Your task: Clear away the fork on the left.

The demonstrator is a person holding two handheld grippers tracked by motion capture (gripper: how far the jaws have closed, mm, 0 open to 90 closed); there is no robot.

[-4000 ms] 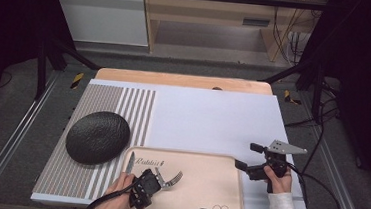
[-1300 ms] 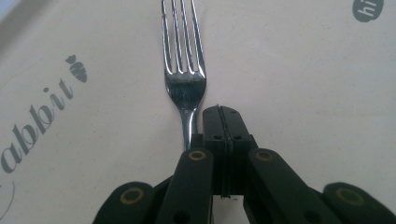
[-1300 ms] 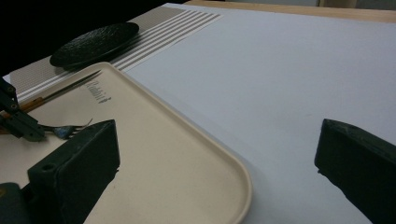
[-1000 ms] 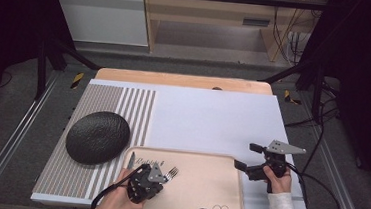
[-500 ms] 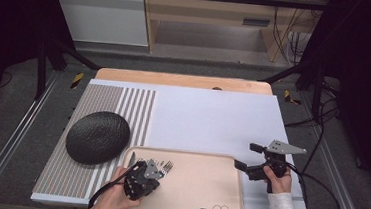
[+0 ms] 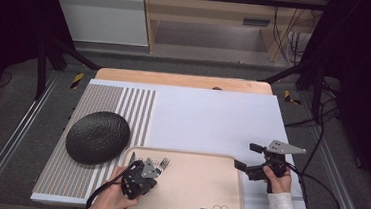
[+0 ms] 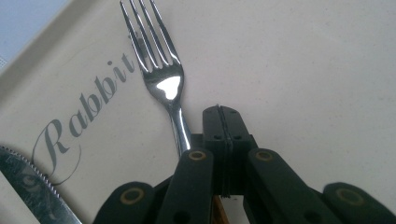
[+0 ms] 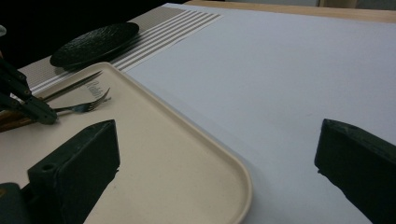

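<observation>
A metal fork with a wooden handle is over the left part of a beige tray printed "Rabbit". My left gripper is shut on the fork. In the left gripper view its jaws press together, the fork comes out at their left, and a bit of brown handle shows beneath. A serrated knife lies left of the fork, near the tray's edge. My right gripper is held open just right of the tray, nothing between its jaws.
A black round plate sits on the grey striped part of the placemat, left of the tray. The white mat stretches behind the tray to the wooden table edge. Metal frame rails run along both sides.
The left gripper went from open to shut at the fork, then shifted slightly left and away from the person with the fork's tines following. The right gripper has stayed still.
</observation>
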